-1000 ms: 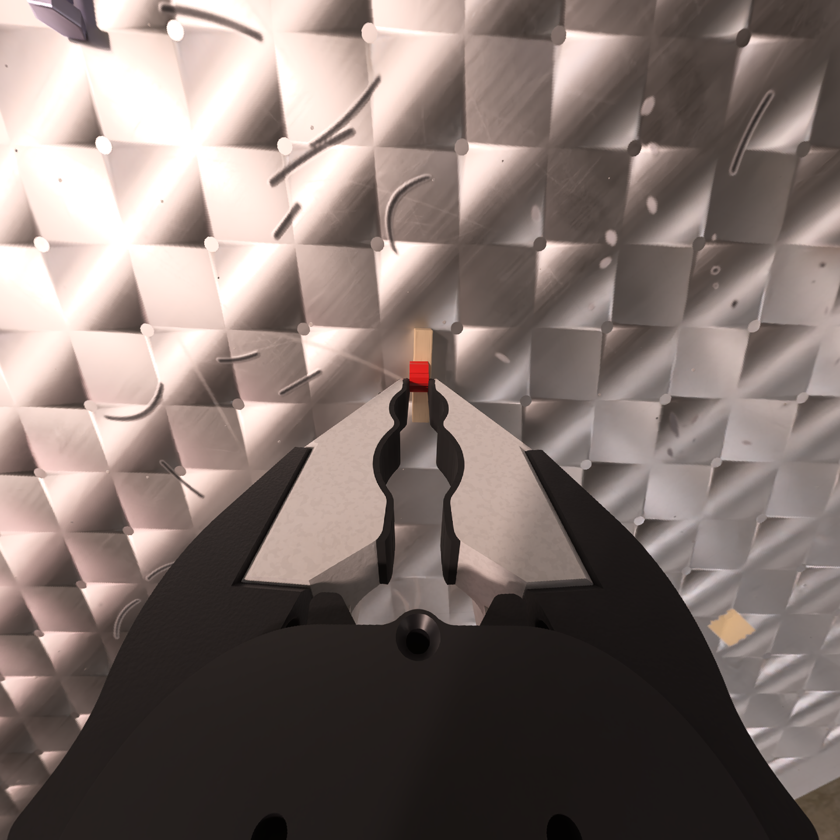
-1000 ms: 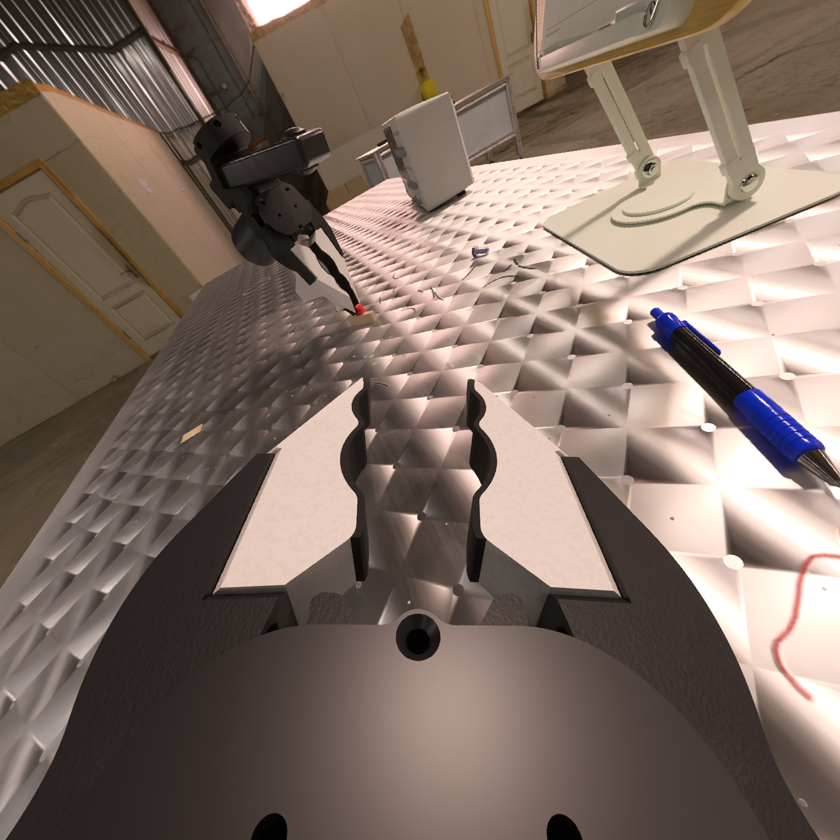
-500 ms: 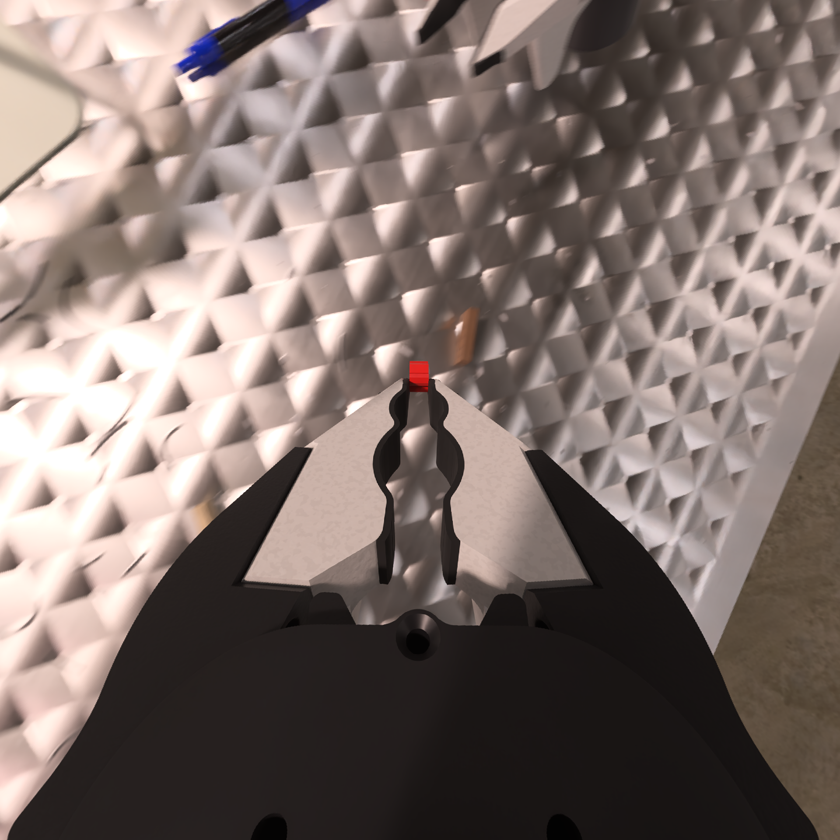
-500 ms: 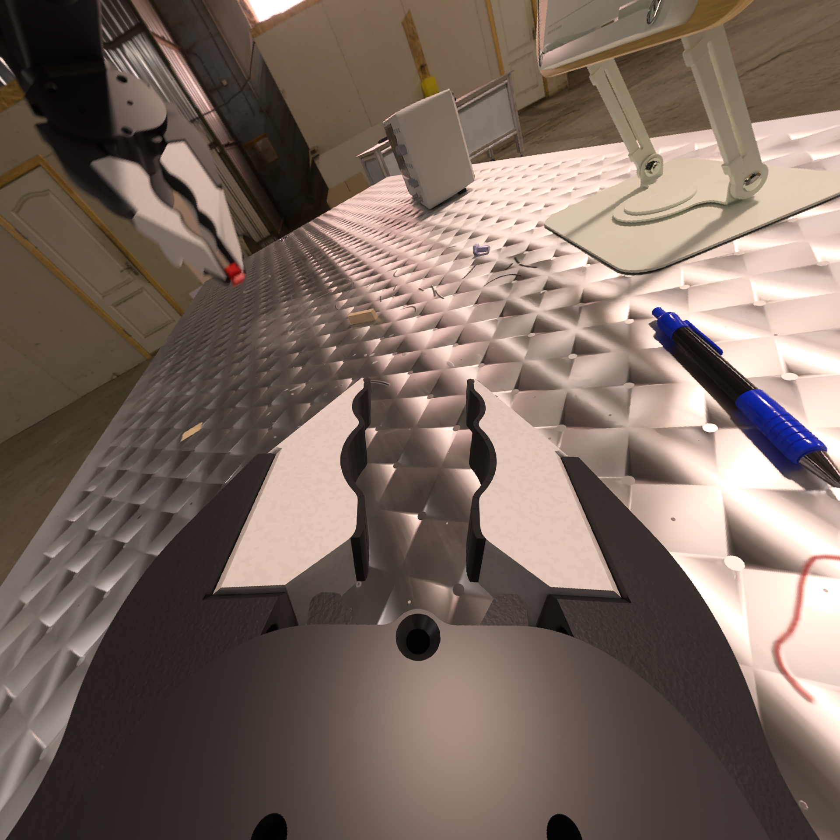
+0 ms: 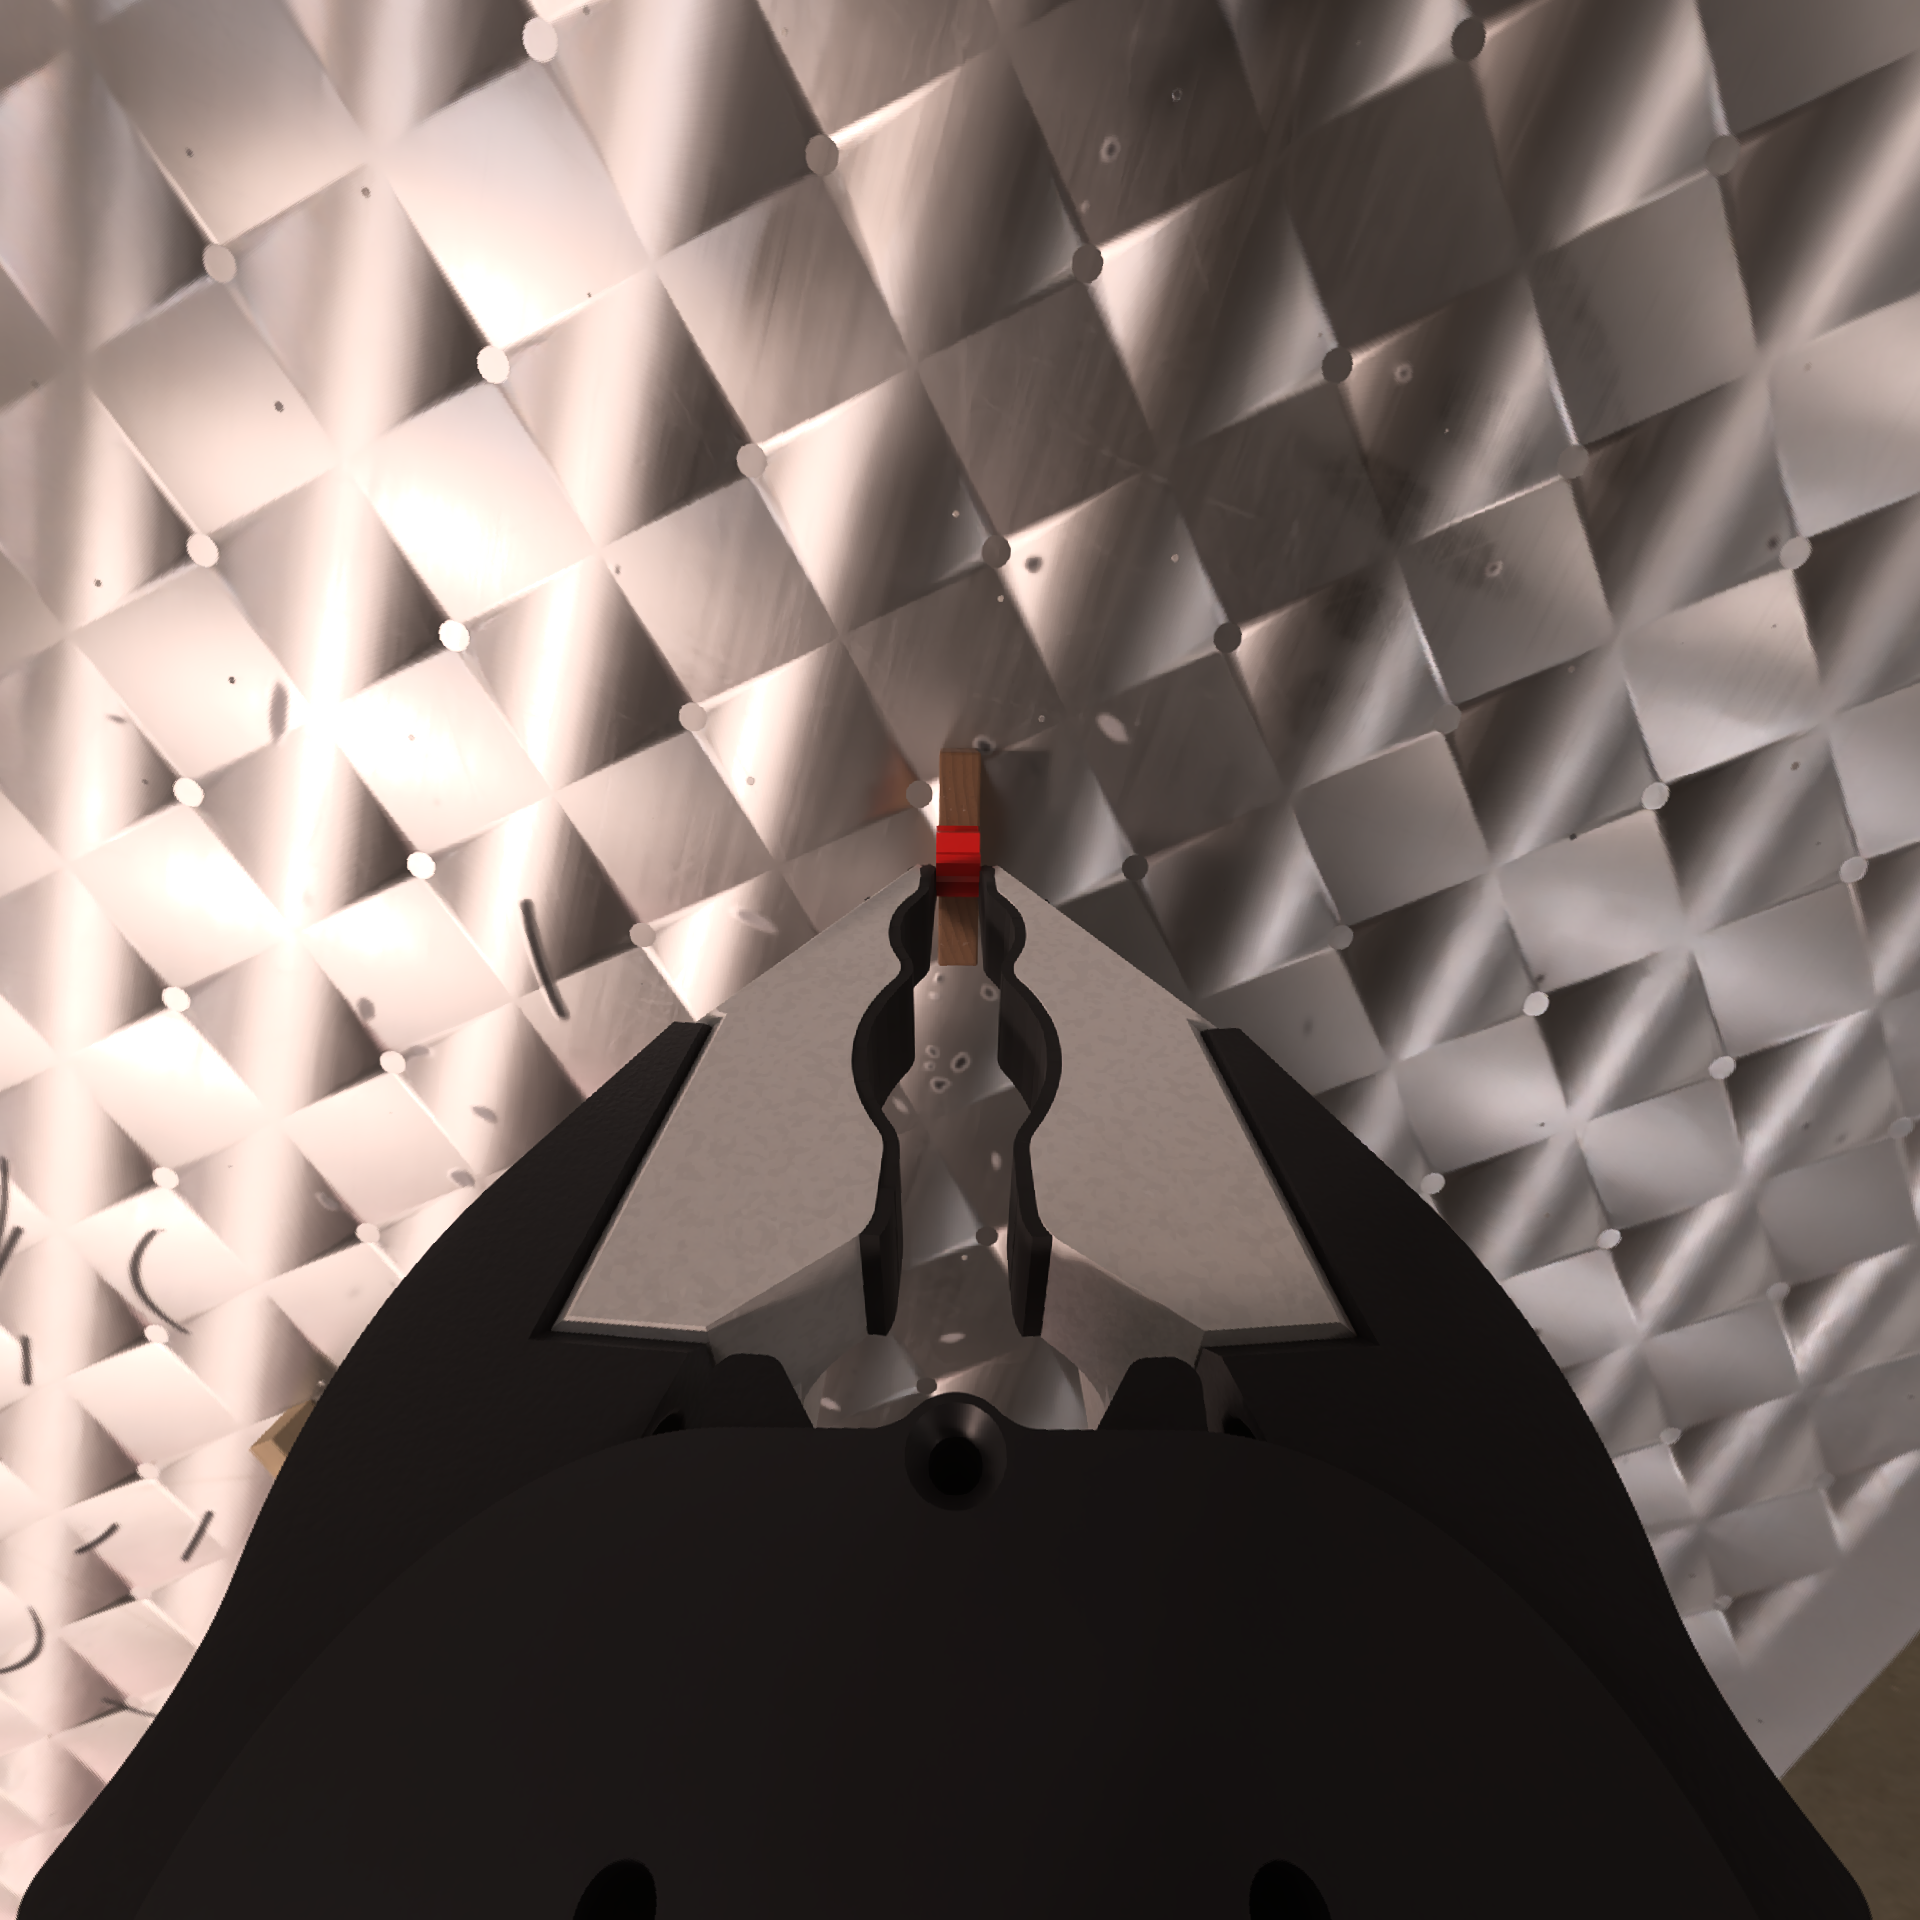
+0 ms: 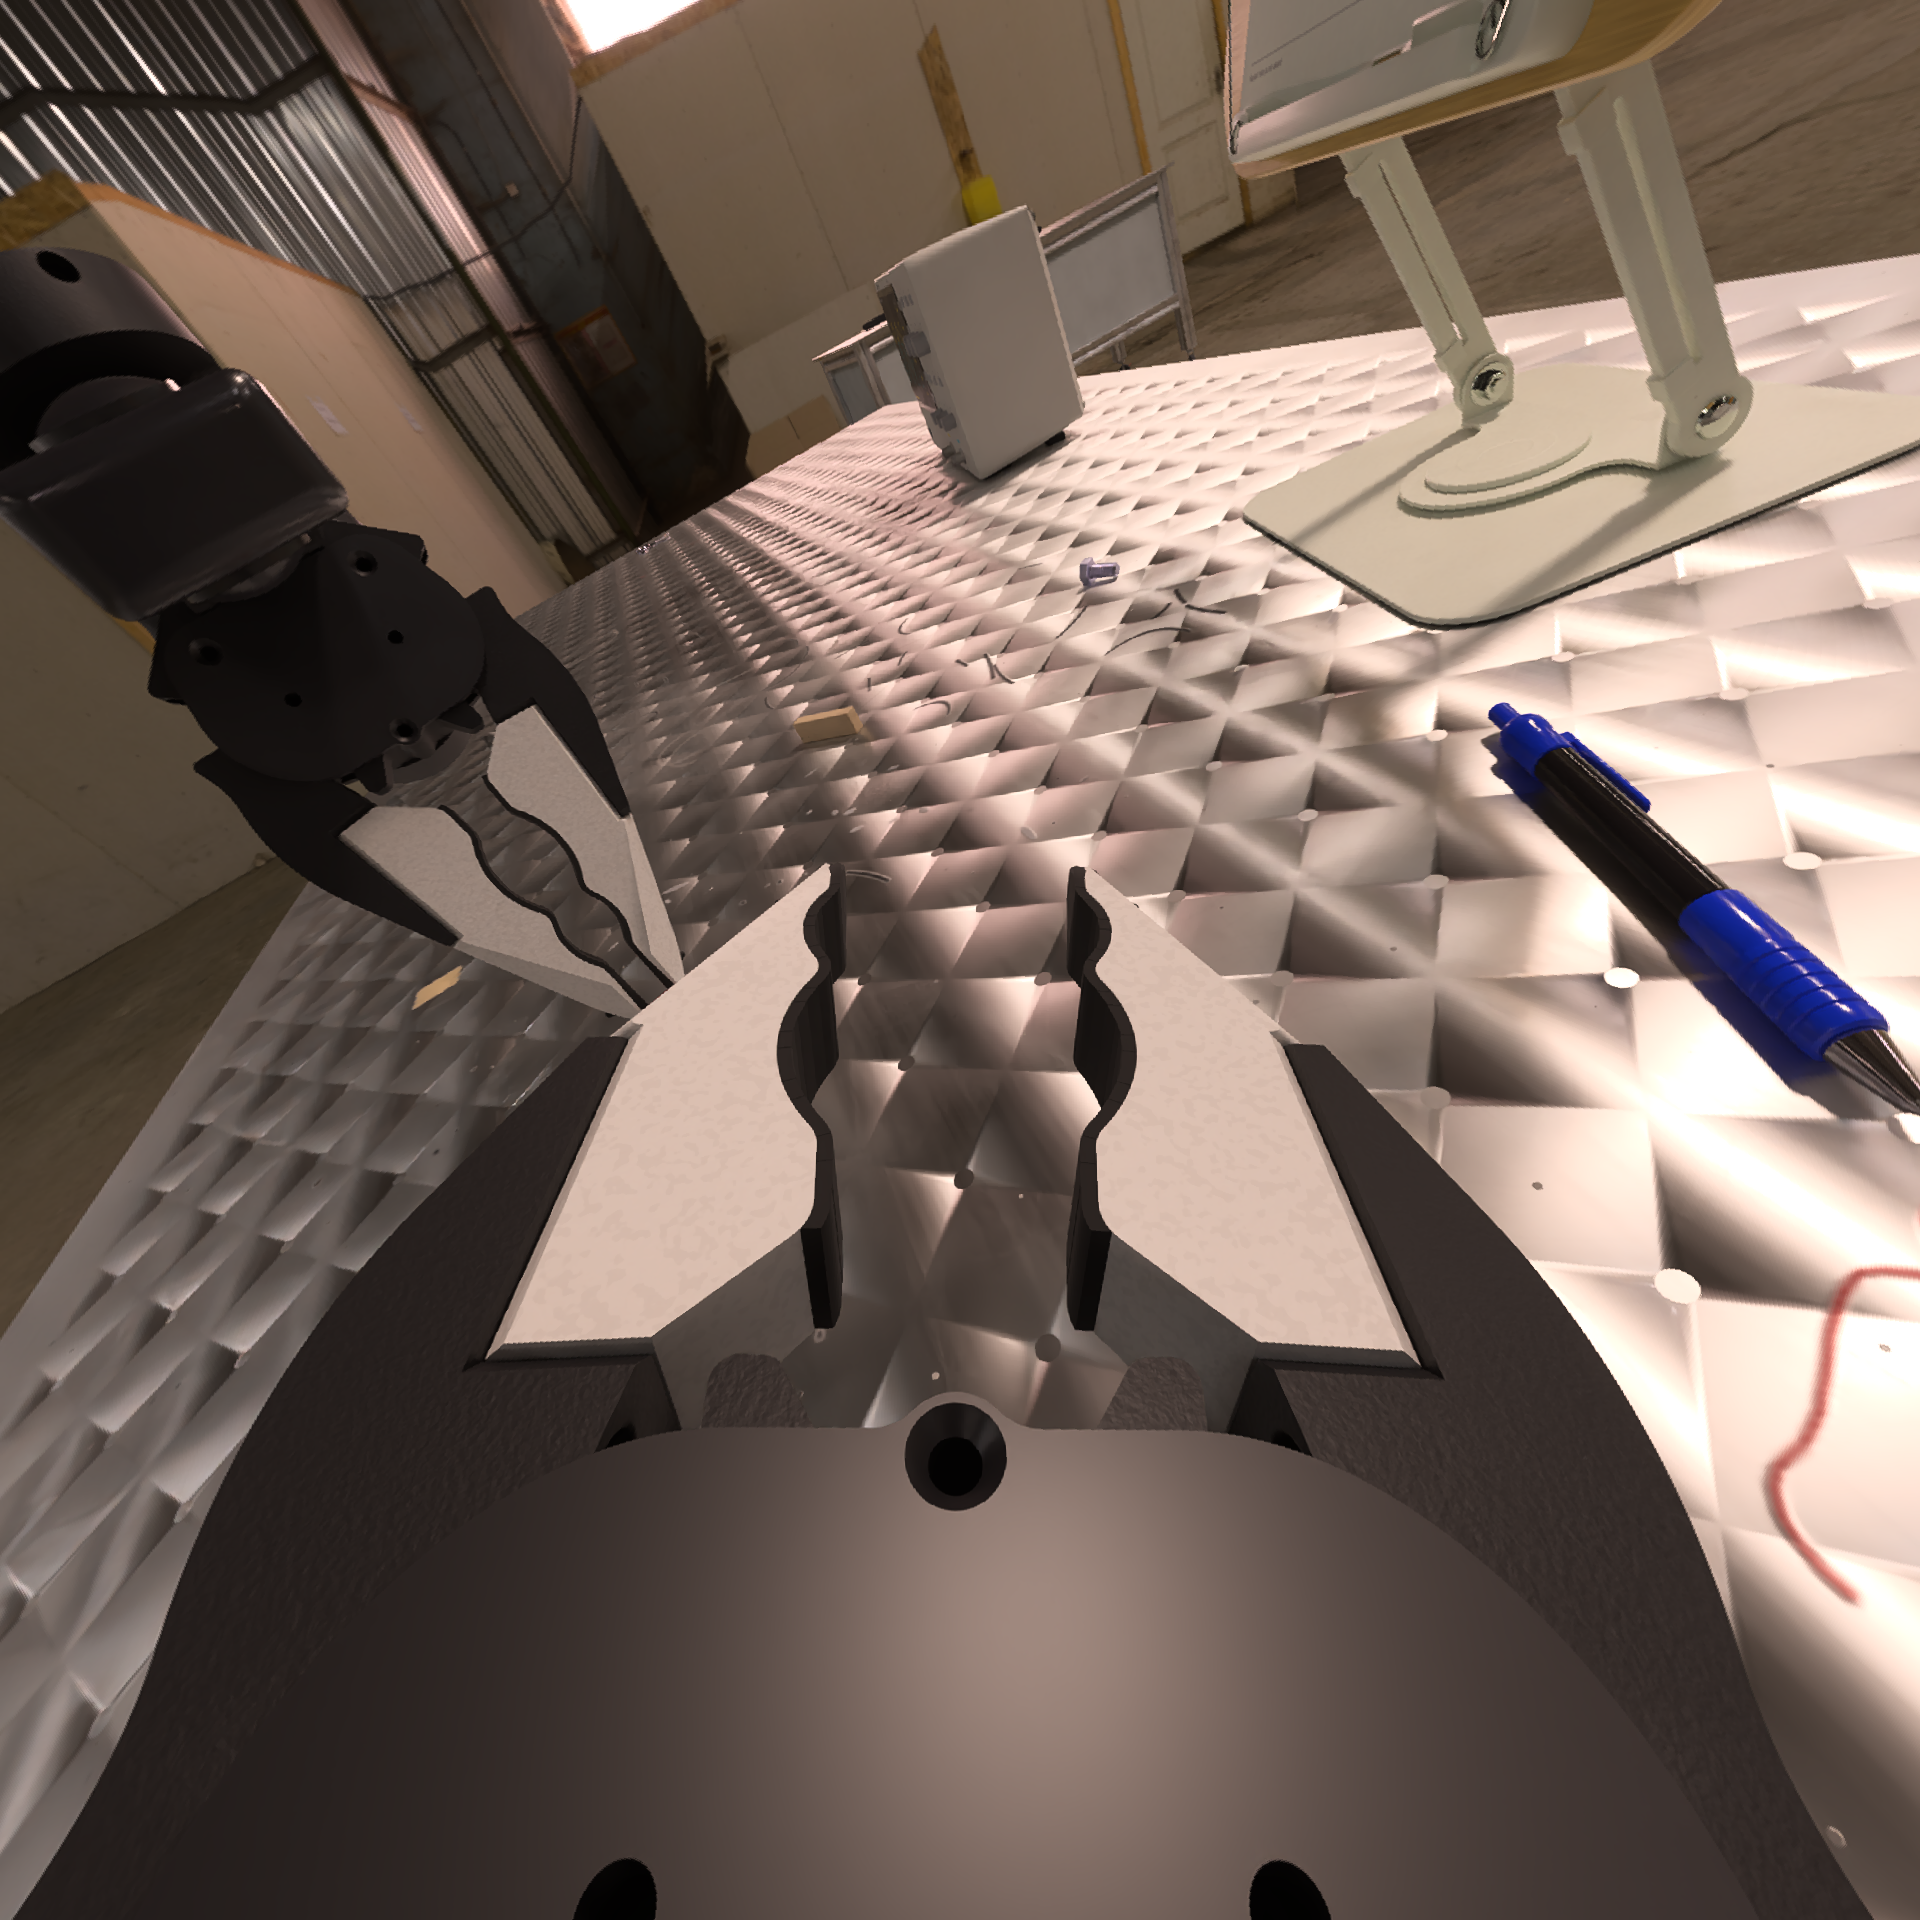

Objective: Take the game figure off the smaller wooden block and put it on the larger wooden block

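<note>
The left gripper [image 5: 957,883] pinches the red game figure [image 5: 957,858] at its tips, over a brown wooden block [image 5: 958,800] at twelve o'clock. The right gripper [image 6: 951,894] hangs spread and empty; a tan wooden block [image 6: 828,724] lies at twelve o'clock.

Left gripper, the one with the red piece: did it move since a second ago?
Yes. In the right wrist view the left gripper has come away from the pale wooden block, nearer and leftward, shut on the red game figure.
</note>
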Robot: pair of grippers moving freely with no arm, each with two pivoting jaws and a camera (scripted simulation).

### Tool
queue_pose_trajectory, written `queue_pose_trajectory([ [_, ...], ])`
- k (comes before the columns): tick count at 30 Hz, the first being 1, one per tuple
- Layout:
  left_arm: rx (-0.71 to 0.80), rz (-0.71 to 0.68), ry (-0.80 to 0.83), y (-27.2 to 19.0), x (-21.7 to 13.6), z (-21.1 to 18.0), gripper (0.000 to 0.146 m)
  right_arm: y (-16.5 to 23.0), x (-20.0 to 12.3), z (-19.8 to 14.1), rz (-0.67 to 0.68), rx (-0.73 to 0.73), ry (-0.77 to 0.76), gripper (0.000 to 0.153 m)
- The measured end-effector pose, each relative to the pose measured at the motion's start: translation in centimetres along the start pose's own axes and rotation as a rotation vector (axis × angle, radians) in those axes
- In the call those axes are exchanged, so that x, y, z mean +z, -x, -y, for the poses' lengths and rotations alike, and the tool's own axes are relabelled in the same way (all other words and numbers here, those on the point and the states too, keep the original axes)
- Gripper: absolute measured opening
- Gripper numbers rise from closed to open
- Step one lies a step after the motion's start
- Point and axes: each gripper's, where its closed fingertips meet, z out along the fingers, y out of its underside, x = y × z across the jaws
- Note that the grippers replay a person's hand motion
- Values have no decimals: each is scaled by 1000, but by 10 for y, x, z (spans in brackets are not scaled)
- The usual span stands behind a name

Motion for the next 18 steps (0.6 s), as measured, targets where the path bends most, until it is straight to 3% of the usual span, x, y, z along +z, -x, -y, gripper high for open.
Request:
queue_pose_trajectory([
  [1, -6, -8, -1, 0, 0, 0, 9, 0, 0, 0, 0, 1, 0, 42],
  [4, -24, -38, -35, -4, 0, 2, 33, 0, 0, 0, -2, 1, 2, 43],
  [6, -15, -41, -109, -4, -16, 10, 33, -1, 0, 0, -3, 2, 1, 43],
  [10, -100, -6, -322, 33, -85, 13, 24, -1, 0, 0, -6, 4, 2, 43],
  [14, -266, 228, -337, 122, -137, -49, 26, -1, 0, 0, -7, 4, 1, 43],
  [18, -439, 306, -275, 188, -135, -120, 42, -1, 0, 0, -9, 5, 0, 43],
])
